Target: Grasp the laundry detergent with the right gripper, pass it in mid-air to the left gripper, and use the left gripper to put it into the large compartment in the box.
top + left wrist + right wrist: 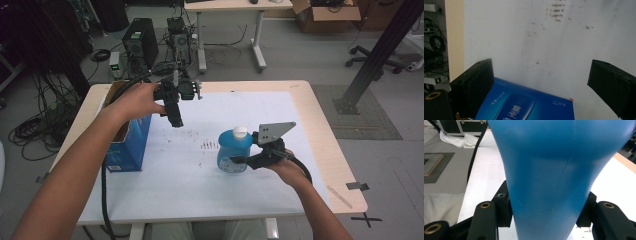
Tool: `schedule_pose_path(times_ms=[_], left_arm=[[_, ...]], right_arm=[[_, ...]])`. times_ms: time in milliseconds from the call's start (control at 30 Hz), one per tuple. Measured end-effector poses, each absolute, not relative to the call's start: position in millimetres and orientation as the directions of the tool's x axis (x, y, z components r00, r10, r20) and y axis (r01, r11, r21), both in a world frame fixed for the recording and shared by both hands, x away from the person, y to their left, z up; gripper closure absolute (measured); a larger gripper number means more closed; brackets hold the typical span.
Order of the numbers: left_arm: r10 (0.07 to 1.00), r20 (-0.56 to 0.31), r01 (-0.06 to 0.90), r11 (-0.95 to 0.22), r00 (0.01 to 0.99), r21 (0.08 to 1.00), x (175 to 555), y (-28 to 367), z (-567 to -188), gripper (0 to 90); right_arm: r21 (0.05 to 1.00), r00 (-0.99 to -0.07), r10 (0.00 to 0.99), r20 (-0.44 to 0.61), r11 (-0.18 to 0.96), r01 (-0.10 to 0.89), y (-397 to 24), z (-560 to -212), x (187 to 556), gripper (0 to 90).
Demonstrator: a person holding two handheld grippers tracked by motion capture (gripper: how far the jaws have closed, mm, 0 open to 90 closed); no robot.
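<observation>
Gripping the blue bottle (234,152), right hand-held gripper (245,160) clamps it; left hand-held gripper (176,117) hovers open above the blue box (130,145), probably boxing next.

Both forearms are bare, with no sleeves in sight. Left black two-jaw claw (175,102): blocky matte housing with a thick black cable trailing from its rear. Its jaws are broad, flat-faced black blocks. Right black two-jaw claw (240,160): grey three-cornered plate on top, pierced by small holes; black cable curving from its rear. Brass-coloured ringed bushings sit in its black linkage arms.
</observation>
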State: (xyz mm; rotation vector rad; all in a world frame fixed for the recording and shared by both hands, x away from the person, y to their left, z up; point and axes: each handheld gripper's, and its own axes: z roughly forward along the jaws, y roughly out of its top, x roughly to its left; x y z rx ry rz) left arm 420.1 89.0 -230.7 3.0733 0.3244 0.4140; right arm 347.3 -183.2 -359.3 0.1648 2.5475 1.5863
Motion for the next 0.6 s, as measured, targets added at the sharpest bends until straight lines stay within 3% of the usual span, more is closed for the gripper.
schedule_pose_path(times_ms=[600], left_arm=[[0.196, 0.255, 0.181, -0.980, 0.947, 0.080, 392, 86, -210, 7.6]], right_arm=[[0.882, -0.986, 0.155, -0.056, 0.470, 0.024, -187, -319, 335, 44.5]])
